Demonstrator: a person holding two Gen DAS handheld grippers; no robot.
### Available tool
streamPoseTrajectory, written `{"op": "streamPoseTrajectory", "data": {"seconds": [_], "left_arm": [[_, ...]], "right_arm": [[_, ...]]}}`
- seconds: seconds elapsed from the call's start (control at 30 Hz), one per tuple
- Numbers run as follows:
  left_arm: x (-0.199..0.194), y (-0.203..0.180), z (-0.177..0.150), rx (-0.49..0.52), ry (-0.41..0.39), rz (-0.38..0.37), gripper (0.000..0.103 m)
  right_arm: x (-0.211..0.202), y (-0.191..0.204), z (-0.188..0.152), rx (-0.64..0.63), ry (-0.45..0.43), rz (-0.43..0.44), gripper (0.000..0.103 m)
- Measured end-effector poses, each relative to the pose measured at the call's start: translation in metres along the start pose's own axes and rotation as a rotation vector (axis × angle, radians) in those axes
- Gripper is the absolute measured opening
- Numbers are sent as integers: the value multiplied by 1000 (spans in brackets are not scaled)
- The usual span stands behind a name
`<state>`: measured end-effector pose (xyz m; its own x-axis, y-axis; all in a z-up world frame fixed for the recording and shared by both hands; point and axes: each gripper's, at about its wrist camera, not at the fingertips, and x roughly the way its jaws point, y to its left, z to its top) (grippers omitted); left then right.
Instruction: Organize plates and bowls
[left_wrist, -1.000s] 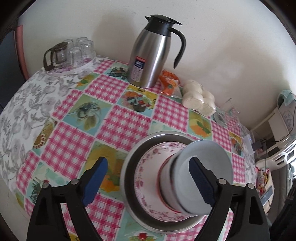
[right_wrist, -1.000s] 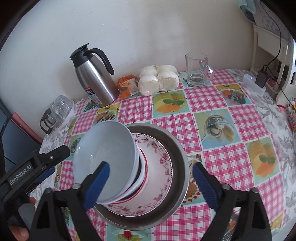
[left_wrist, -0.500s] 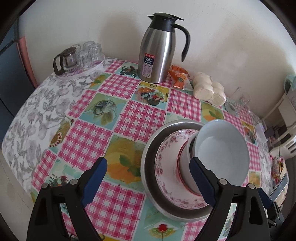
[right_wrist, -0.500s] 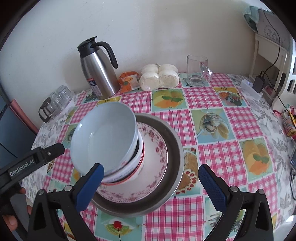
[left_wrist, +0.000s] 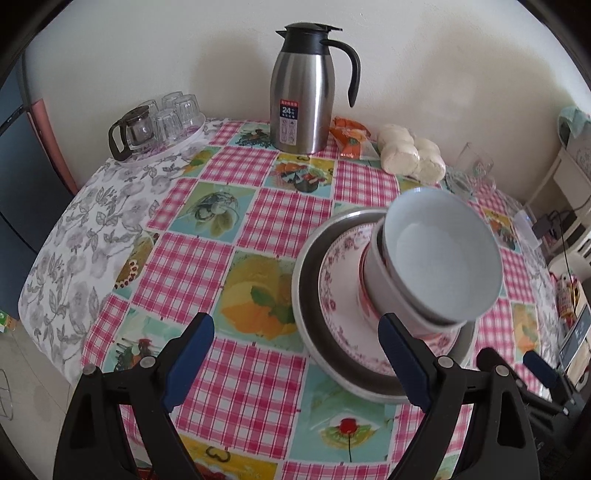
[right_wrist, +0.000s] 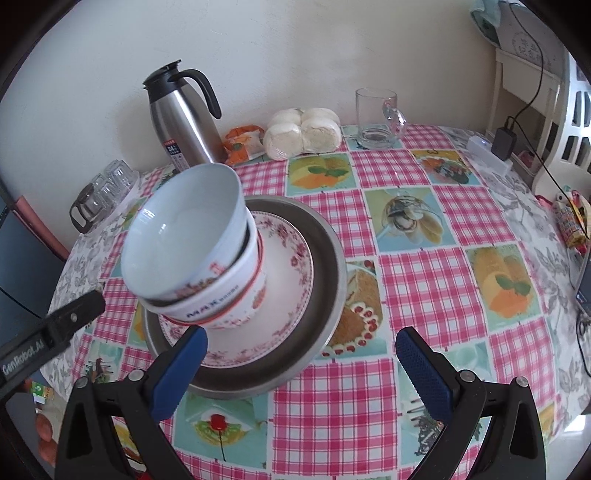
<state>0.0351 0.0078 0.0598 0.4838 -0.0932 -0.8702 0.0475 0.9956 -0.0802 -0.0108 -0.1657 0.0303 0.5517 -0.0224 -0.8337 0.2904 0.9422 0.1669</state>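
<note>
A stack stands on the checked tablecloth. A steel pan (left_wrist: 304, 325) (right_wrist: 332, 266) holds a floral plate (left_wrist: 338, 288) (right_wrist: 291, 266). On the plate sits a white bowl with a red band (left_wrist: 375, 291) (right_wrist: 229, 302), and a pale blue bowl (left_wrist: 443, 266) (right_wrist: 177, 240) rests tilted in it. My left gripper (left_wrist: 295, 339) is open over the cloth, left of the stack, holding nothing. My right gripper (right_wrist: 303, 347) is open in front of the pan's near rim, gripping nothing. One of the left gripper's fingers (right_wrist: 74, 314) shows left of the bowls.
At the back by the wall stand a steel thermos jug (left_wrist: 303, 92), a tray of glasses with a small glass pot (left_wrist: 155, 125), an orange packet (left_wrist: 351, 138), wrapped buns (right_wrist: 303, 133) and a glass mug (right_wrist: 376, 118). A charger and cables (right_wrist: 506, 140) lie at the right edge.
Both grippers have drawn back from the stack, still open. In the left wrist view the stack has slid to the right. In the right wrist view it sits farther off.
</note>
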Motion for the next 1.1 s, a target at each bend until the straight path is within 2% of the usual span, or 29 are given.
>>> {"op": "streamPoseTrajectory", "data": {"seconds": [0.2,0.6,1.1], "left_arm": [[8,-1,-13,11,47,-9,91],[10,-11,-26,72,85,92,91],[11,-11,-31,79,114,93,91]], "right_arm": [[-1,-2,-7,-7,6,-9,103],[-2,-4,-19,-18,33,-30,103],[3,-3,-24,-30,62,-46,103]]}}
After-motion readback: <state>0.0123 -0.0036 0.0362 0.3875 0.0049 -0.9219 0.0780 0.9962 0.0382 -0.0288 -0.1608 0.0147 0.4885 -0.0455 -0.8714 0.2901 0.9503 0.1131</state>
